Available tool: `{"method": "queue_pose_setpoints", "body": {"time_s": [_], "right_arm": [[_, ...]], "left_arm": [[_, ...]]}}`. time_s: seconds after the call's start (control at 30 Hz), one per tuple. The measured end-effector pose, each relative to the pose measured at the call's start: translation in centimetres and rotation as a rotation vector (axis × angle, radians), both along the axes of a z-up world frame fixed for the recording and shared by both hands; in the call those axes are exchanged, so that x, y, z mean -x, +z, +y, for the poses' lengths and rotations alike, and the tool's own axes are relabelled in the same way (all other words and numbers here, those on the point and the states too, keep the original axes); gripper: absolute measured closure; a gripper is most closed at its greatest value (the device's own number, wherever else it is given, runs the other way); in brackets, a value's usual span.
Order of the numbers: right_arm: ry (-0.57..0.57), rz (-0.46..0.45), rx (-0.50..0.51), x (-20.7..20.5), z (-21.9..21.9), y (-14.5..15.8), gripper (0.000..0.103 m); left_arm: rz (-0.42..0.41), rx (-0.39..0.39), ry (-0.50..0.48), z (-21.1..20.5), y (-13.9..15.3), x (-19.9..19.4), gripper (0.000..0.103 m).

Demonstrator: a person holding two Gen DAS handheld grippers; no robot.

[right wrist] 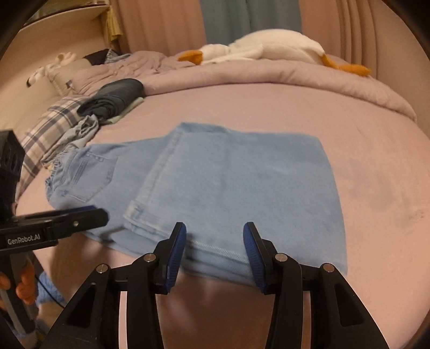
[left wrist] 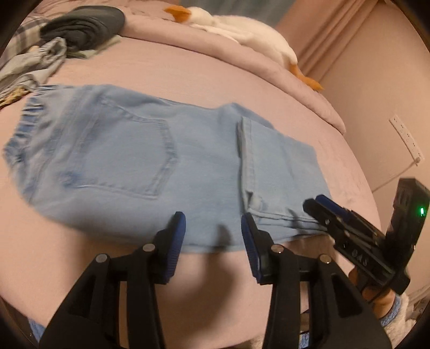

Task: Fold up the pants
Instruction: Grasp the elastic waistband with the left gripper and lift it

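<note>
Pretty cozy bedroom, warm dim light. The bed [right wrist: 268, 107] has a pinkish-mauve sheet, with a bunched-up duvet [right wrist: 295, 77] along the far edge. A big white goose plushie [right wrist: 268, 45] with orange beak and feet lies on top of it. Far left there's a plaid pillow [right wrist: 51, 128] and a dark pile of clothes [right wrist: 115, 96]. Pink curtains [right wrist: 161, 24] hang behind, with a teal strip [right wrist: 228, 18] in the middle. On the right wall [left wrist: 362, 80] sits a power strip [left wrist: 407, 137] with a cord trailing down.
</note>
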State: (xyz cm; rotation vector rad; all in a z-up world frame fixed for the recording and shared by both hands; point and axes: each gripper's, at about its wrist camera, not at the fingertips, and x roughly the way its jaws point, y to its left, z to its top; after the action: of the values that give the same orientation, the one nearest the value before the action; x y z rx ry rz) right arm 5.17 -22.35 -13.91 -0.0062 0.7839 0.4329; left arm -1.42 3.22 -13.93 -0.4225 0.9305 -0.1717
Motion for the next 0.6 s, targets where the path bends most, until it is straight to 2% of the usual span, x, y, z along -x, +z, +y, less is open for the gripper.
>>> {"method": "queue_pose_setpoints", "body": {"time_s": [0.13, 0.3, 0.4, 0.6], "right_arm": [[0.029, -0.007, -0.012, -0.7, 1.6, 0.5, 0.056], [0.075, -0.040, 0.001, -0.9, 4.3, 1.0, 0.056], [0.093, -0.041, 0.004, -1.3, 5.5, 0.9, 0.056], [0.150, 0.045, 0.053, -1.4, 7.7, -1.7, 0.056]], "left_arm": [[-0.017, -0.052, 0.034, 1.1, 0.5, 1.8, 0.058], [0.006, -0.056, 0.099, 3.1, -0.3, 2.9, 0.058], [0.017, -0.032, 0.138, 4.4, -0.7, 3.0, 0.058], [0.043, 0.043, 0.248, 7.5, -1.8, 3.7, 0.056]]}}
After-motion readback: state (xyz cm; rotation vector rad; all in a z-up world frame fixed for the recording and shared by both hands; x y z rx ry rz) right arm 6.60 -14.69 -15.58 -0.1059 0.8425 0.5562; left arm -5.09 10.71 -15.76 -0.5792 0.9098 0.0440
